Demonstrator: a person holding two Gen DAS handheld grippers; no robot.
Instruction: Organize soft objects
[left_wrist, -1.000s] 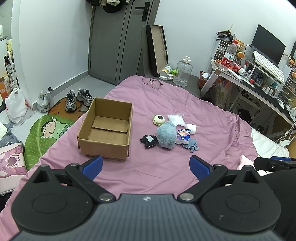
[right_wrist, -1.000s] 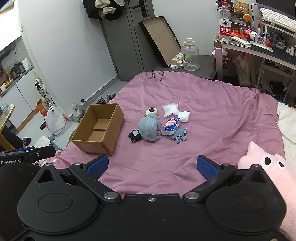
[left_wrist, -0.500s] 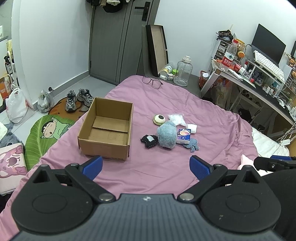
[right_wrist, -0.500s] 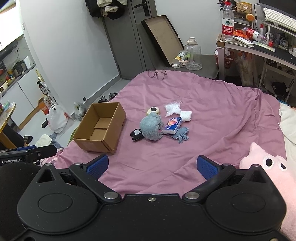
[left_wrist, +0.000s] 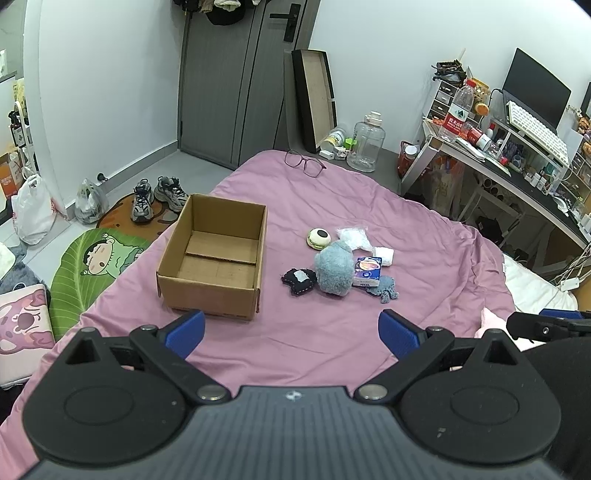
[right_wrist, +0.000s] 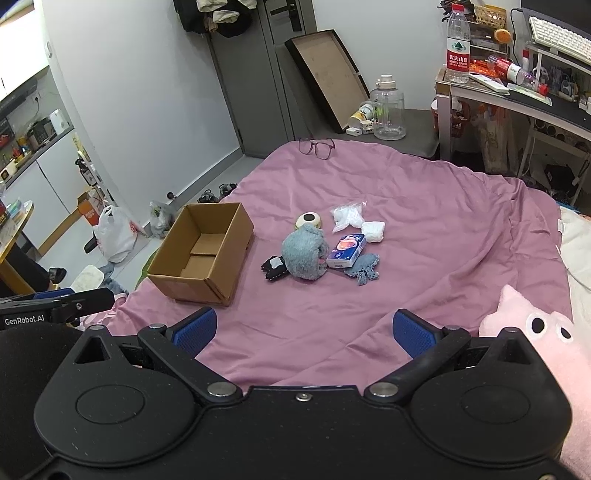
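Observation:
An open cardboard box (left_wrist: 216, 258) (right_wrist: 205, 253) with nothing inside sits on the pink bedspread (left_wrist: 332, 343). To its right lies a small pile: a blue-grey plush (left_wrist: 334, 267) (right_wrist: 304, 256), a black pouch (left_wrist: 298, 281), a round eye-shaped toy (left_wrist: 318, 237), a tissue pack (left_wrist: 366, 271), a white bag (left_wrist: 354, 238), a white wad (left_wrist: 384, 255) and a grey-blue knit piece (left_wrist: 384, 290). My left gripper (left_wrist: 291, 328) and right gripper (right_wrist: 303, 330) hover open near the bed's front, well short of the pile, nothing between their fingers.
Glasses (left_wrist: 304, 163) lie at the bed's far end. A pink plush pig (right_wrist: 532, 332) rests at the right front. Beyond stand a grey door (left_wrist: 243, 81), a water jug (left_wrist: 365, 144) and a cluttered desk (left_wrist: 517, 155). Shoes (left_wrist: 159, 195) and bags sit on the floor left.
The right wrist view has shifted slightly, so the pile and box sit a little higher and farther. The left view is almost unchanged. Both grippers stay open.

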